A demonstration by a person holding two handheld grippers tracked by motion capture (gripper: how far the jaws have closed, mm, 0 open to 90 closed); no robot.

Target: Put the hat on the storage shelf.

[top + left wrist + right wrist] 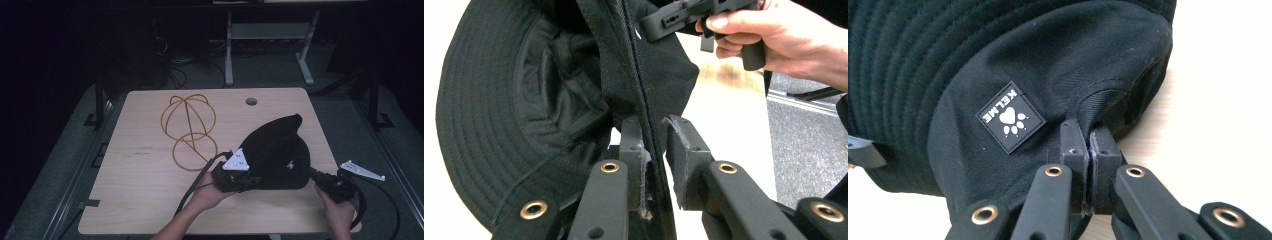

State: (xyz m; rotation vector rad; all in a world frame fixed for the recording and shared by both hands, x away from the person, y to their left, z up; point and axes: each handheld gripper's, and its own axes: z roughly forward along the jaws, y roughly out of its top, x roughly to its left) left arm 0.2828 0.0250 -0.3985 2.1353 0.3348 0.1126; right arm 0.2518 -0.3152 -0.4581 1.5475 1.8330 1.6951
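A black bucket hat [275, 150] is held above the wooden table [140, 200] between my two grippers. My right gripper [307, 172] is shut on the hat's fabric [1048, 60] just right of a square paw-logo patch [1010, 116]; its jaws [1090, 142] are pressed together on the cloth. My left gripper [251, 180] is at the hat's near left. In the left gripper view the stitched brim [524, 100] runs edge-on between its jaws [655, 145], which stand a little apart with light showing beside the brim. The right gripper [646, 24] and its hand show at the top there.
A hat stand of bent orange-brown wire [189, 130] lies on the table's far left half. A round cable hole [251, 101] sits near the far edge. Another desk's white frame [270, 30] stands behind. Dark floor surrounds the table.
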